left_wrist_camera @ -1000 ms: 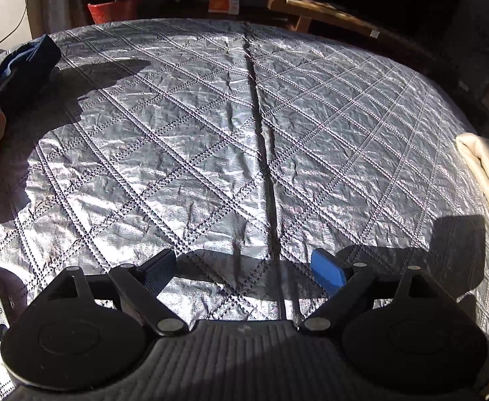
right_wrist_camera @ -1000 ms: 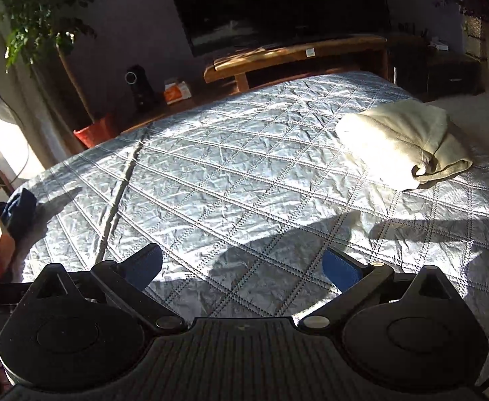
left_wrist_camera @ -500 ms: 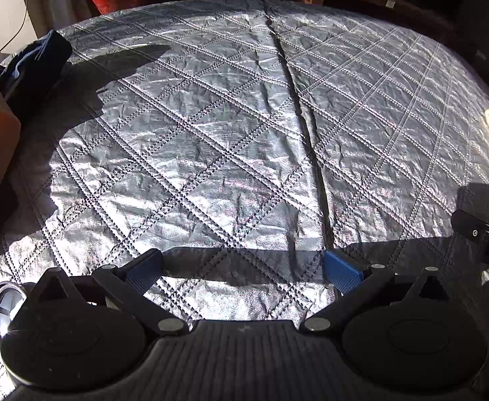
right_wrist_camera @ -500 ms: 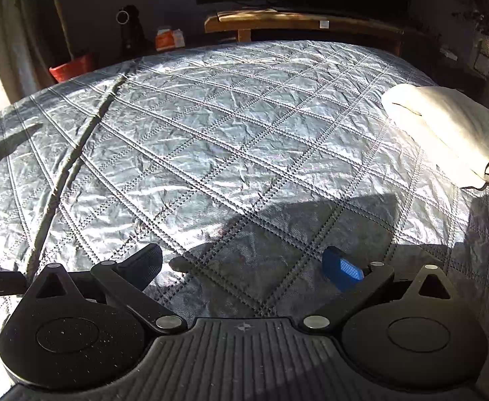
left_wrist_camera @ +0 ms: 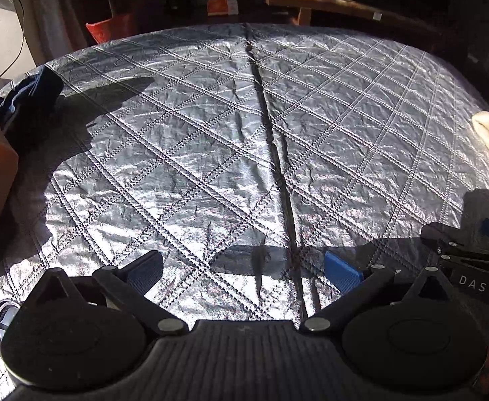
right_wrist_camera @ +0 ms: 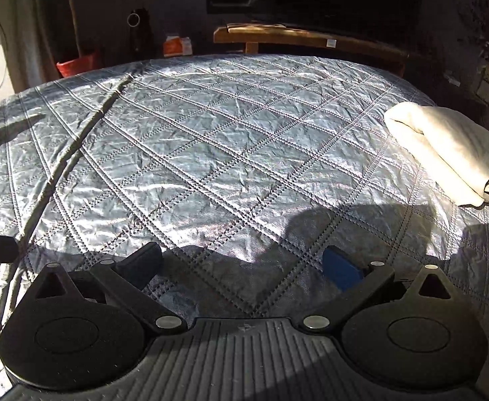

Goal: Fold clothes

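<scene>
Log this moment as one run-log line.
left claw: open, empty | right claw: open, empty | cream garment: folded, right | dark blue garment: bunched, left | quilt

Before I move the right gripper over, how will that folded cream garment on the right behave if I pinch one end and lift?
The cream garment is probably floppy: soft rounded folds, no stiff edges. Pinched at one end, it would likely sag and unfold, since a loose flap already trails at its near end. It looks light, barely denting the quilted cover, which seems slick, so a push may slide it.
</scene>
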Demonstrator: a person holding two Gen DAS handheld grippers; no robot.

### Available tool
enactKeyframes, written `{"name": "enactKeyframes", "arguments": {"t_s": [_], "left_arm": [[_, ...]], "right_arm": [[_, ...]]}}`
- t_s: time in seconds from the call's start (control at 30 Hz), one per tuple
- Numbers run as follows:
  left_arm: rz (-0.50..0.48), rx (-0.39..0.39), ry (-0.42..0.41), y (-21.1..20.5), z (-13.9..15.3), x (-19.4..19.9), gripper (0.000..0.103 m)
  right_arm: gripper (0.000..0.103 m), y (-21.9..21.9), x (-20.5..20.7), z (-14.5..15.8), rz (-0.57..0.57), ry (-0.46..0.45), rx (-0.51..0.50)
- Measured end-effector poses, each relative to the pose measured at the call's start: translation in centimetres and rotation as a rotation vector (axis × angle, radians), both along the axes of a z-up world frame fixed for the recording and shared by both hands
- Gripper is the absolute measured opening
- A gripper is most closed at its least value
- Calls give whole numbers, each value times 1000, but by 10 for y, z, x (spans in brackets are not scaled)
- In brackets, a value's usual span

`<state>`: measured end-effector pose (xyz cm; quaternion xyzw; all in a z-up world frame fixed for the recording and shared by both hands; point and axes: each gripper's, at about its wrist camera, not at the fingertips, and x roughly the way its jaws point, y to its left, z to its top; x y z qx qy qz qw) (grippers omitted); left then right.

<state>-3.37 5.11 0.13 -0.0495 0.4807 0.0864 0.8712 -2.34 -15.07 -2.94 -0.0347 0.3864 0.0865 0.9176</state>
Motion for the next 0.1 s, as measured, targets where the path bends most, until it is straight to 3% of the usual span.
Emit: {"name": "enactKeyframes", "arguments": {"t_s": [0.1], "left_arm": [[1,-20,3,0,-1,1,102]], "right_arm": [[102,2,0,-1,-12,-22,2]]}}
